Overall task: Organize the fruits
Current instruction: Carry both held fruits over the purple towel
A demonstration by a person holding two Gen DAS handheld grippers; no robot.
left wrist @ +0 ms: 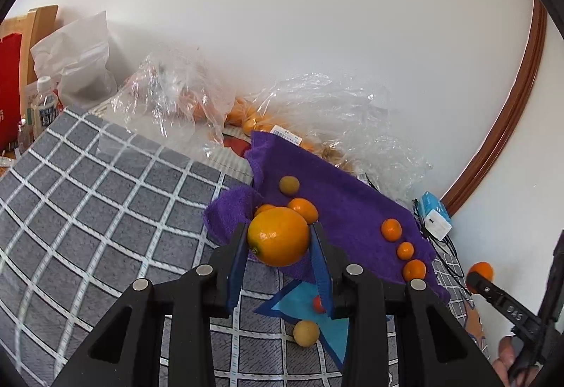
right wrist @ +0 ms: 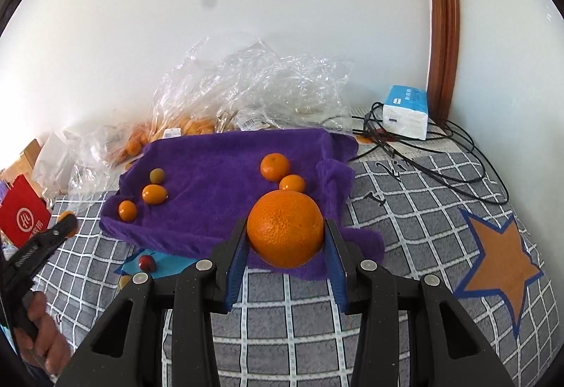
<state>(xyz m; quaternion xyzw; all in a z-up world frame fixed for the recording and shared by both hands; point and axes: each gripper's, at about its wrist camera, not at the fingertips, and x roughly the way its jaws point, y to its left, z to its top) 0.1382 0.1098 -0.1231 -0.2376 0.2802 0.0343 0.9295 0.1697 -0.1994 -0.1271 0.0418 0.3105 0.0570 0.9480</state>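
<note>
My left gripper [left wrist: 278, 228] is shut on a smooth yellow-orange citrus fruit [left wrist: 278, 242], held above the near edge of a purple towel [left wrist: 345, 207]. My right gripper [right wrist: 285, 225] is shut on a large dimpled orange [right wrist: 285, 239] above the same purple towel [right wrist: 218, 172]. On the towel lie two tangerines [right wrist: 275, 166], two small orange kumquats [right wrist: 154, 194] and a greenish one [right wrist: 157, 175]. A red cherry tomato [right wrist: 146, 262] rests on a blue star patch in front of the towel. Beside it lies a pale yellow round fruit [left wrist: 306, 333].
The grey checked cloth [right wrist: 299, 316] covers the surface. Crumpled clear plastic bags [right wrist: 246, 87] holding more oranges sit against the white wall behind the towel. A blue-and-white tissue pack [right wrist: 405, 112] and black cables [right wrist: 440, 161] lie at the right, a red bag [right wrist: 21, 214] at the left.
</note>
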